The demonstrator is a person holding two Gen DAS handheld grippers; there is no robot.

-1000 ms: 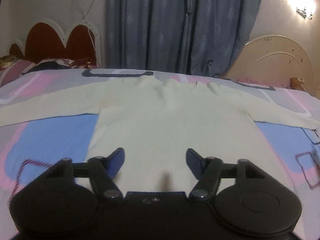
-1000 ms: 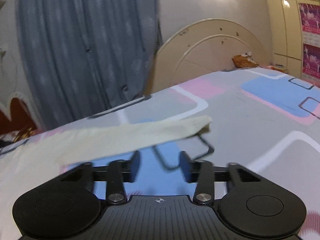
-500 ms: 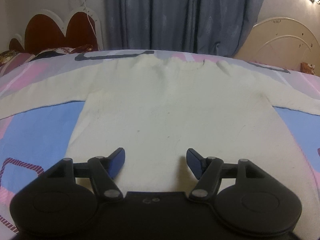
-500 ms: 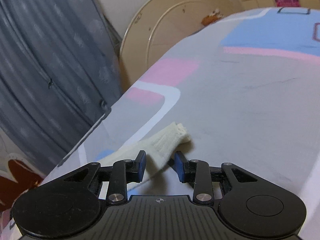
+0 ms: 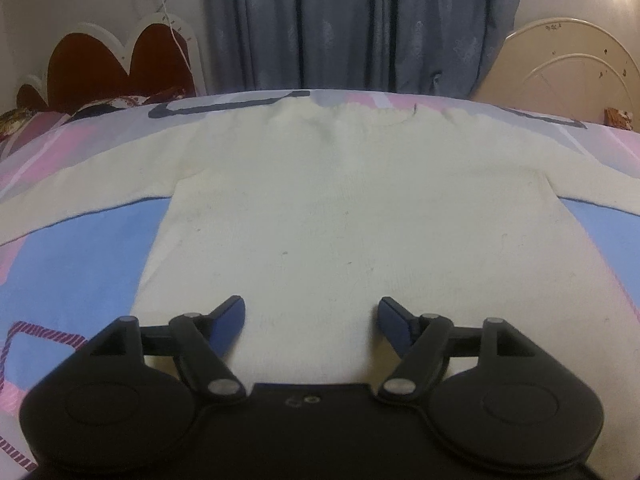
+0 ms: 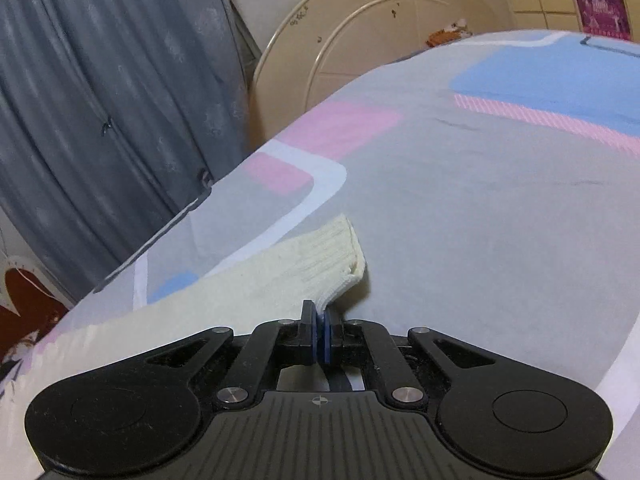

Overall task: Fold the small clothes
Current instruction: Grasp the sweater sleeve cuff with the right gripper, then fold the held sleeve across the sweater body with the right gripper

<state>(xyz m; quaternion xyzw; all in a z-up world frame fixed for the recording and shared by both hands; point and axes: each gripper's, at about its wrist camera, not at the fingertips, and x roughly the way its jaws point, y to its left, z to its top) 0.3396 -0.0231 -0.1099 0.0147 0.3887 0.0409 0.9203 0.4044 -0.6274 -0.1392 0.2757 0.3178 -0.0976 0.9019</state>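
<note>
A: Since the right gripper [image 6: 319, 322] has its fingers clenched on the cuff [image 6: 340, 256] of the sleeve, is it ready to fold?

B: I think so. The cuff edge is pinched and lifted a little off the bed [image 6: 500, 220], so the sleeve can be carried over the body.

A: What about the left gripper [image 5: 312, 314]?

B: Its fingers are opening and nothing is held. They hang just over the bottom part of the white sweater [image 5: 340, 200], maybe to press it down so it stays put.

A: Where is the sweater?

B: Flat on the bed, arms spread out to both sides, neck at the far end.

A: Is there room to move?

B: Yes. Past the cuff the bed is bare. Farther off, the far edge of the bed is close to the neck, with the blue curtain [image 5: 360, 24] and a cream headboard [image 6: 380, 36] behind it.
</note>
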